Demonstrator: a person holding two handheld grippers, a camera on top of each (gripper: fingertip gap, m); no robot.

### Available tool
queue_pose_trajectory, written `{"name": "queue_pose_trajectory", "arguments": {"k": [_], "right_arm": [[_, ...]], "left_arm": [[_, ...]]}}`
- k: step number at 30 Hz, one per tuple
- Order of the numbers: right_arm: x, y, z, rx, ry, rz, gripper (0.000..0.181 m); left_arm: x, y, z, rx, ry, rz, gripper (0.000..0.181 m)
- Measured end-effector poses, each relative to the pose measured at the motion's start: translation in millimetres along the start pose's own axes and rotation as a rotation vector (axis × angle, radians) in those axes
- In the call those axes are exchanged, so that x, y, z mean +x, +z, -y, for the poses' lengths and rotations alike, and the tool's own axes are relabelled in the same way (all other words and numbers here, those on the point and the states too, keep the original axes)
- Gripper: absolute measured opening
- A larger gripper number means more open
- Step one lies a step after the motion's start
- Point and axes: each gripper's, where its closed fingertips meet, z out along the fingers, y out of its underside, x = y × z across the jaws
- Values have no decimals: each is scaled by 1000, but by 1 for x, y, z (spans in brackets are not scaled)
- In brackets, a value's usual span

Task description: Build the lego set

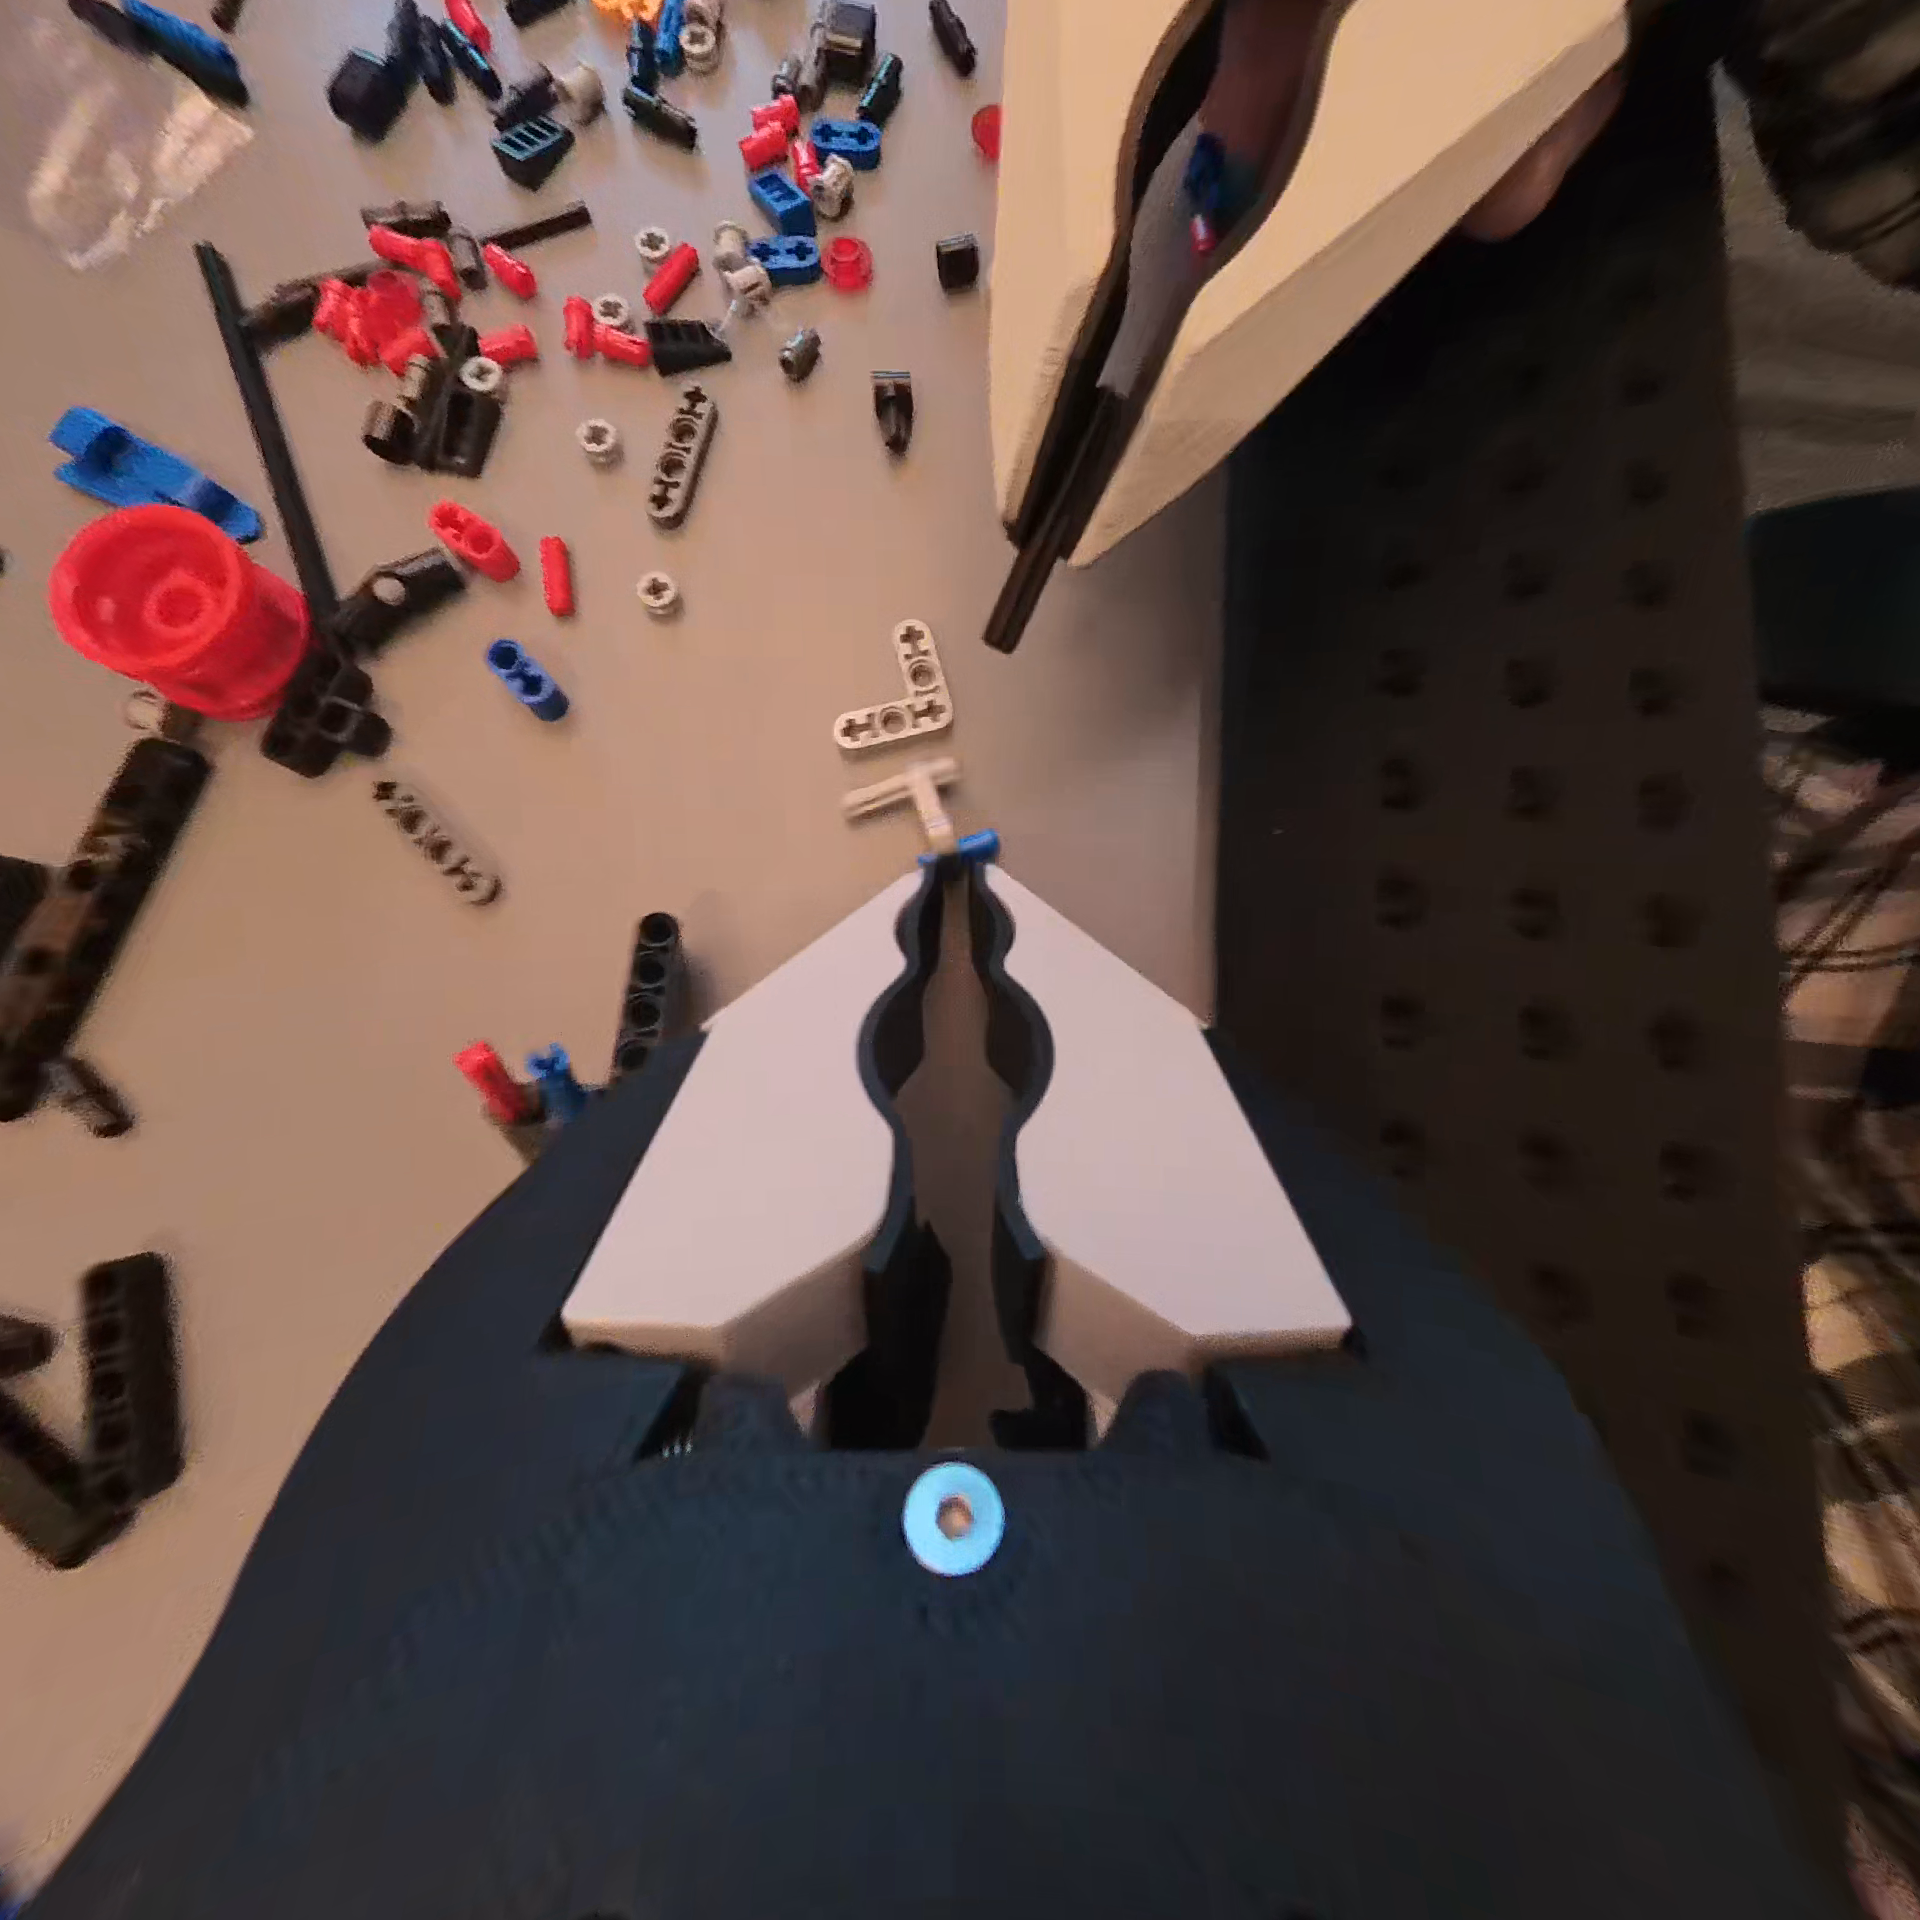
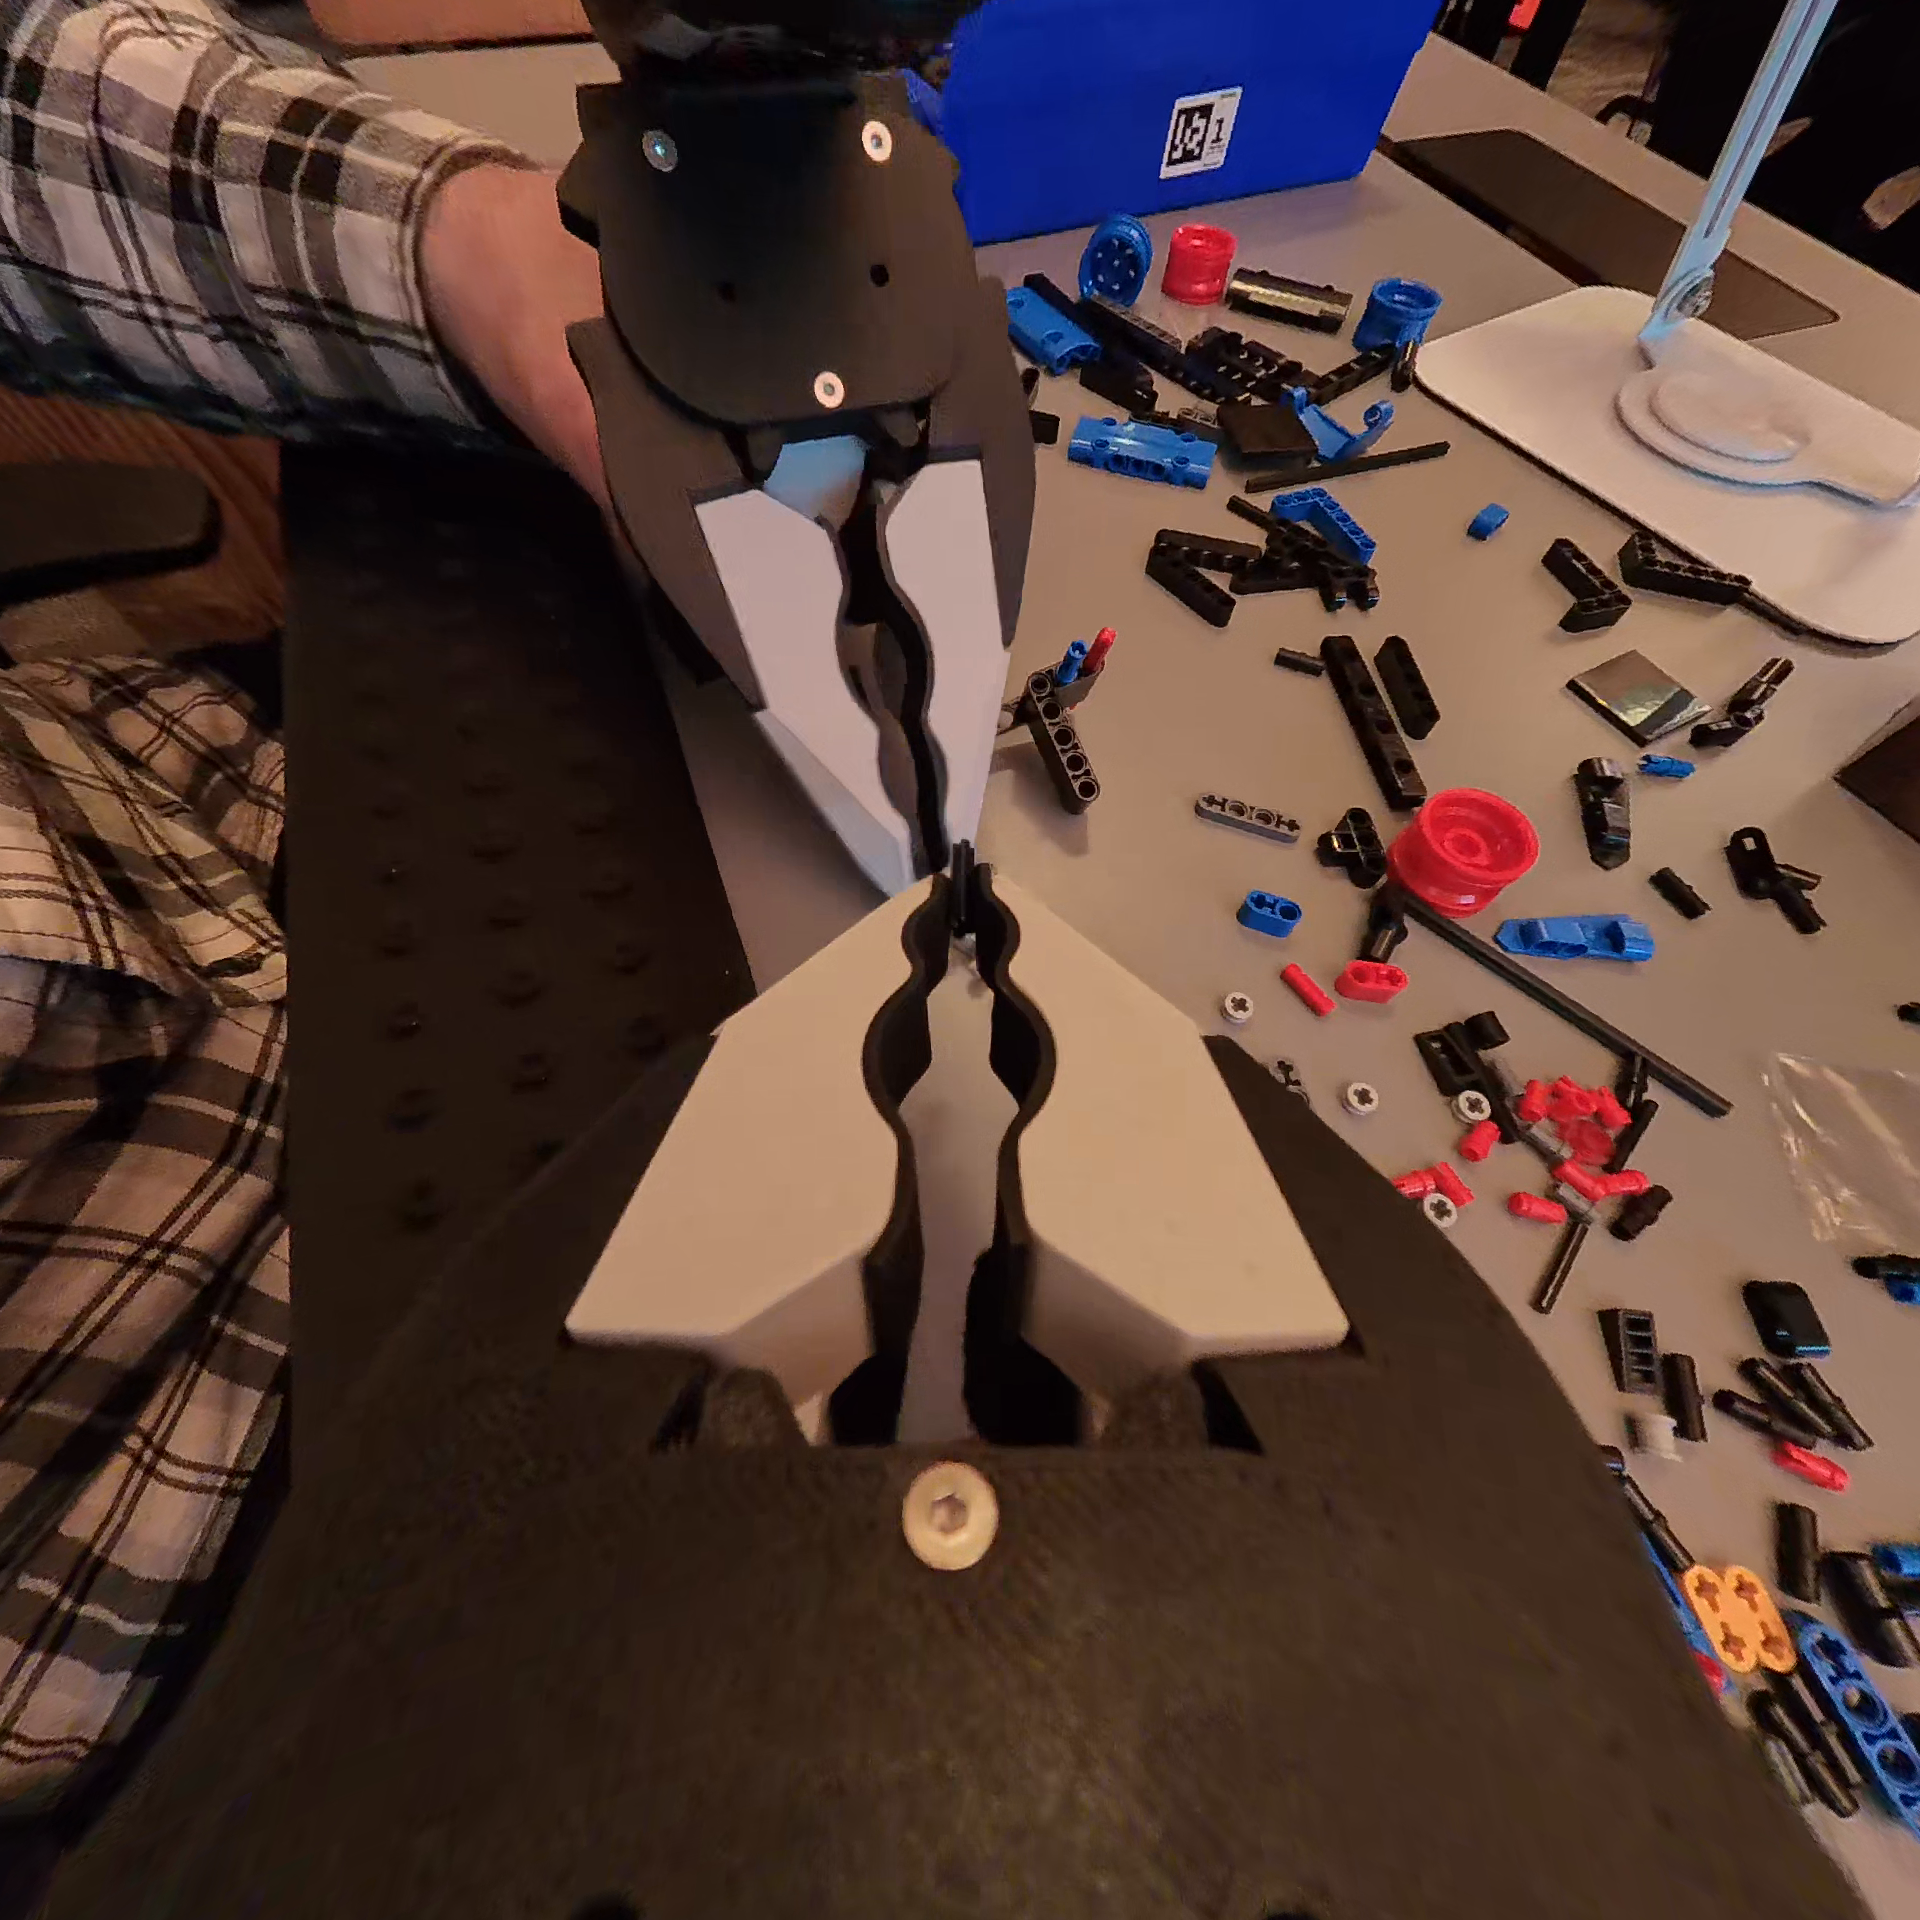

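My left gripper is shut on a small blue piece at its tips. A light grey T-shaped piece lies right beyond it; I cannot tell if they are joined. My right gripper is shut on a thin black piece. In the right wrist view the left gripper comes down from above and the two meet almost tip to tip above the table edge. In the left wrist view the right gripper hangs at the upper right with a black part at its tip.
Many loose red, blue and black pieces cover the grey table. A red wheel hub, a white L-shaped piece, a blue bin, a white lamp base and a clear bag are there. A black perforated mat borders the table. The left gripper's tips are roughly 6 cm from the right gripper's.
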Motion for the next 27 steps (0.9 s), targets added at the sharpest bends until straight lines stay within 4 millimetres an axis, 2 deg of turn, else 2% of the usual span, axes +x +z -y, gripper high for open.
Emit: {"name": "queue_pose_trajectory", "arguments": {"k": [2, 4, 6, 9, 15, 19, 22, 27], "right_arm": [[0, 0, -1, -10, -5, -2, 2], [-1, 0, -3, -21, -16, -2, 2], [-2, -1, -5, -26, -20, -1, 2], [-1, -3, -5, -18, -16, 4, 2], [-2, -6, -5, -10, -10, 22, 2], [-4, -5, -7, -17, -21, 41, 2], [-4, -7, -3, 13, -25, 38, 2], [-6, -18, 11, 114, -22, 52, 2]], "left_arm": [[17, 2, 2, -2, -6, -78, 4], [16, 1, 0, -8, 18, -39, 9], [9, -3, 7, 45, 34, 7, 14], [7, -4, 14, 80, 62, 11, 30], [8, 6, 14, 19, 209, 28, 7], [9, 6, 19, 46, 208, 18, 6], [9, -1, 30, 129, 194, 29, 6], [16, -25, 56, 339, 184, 12, 6]]}}
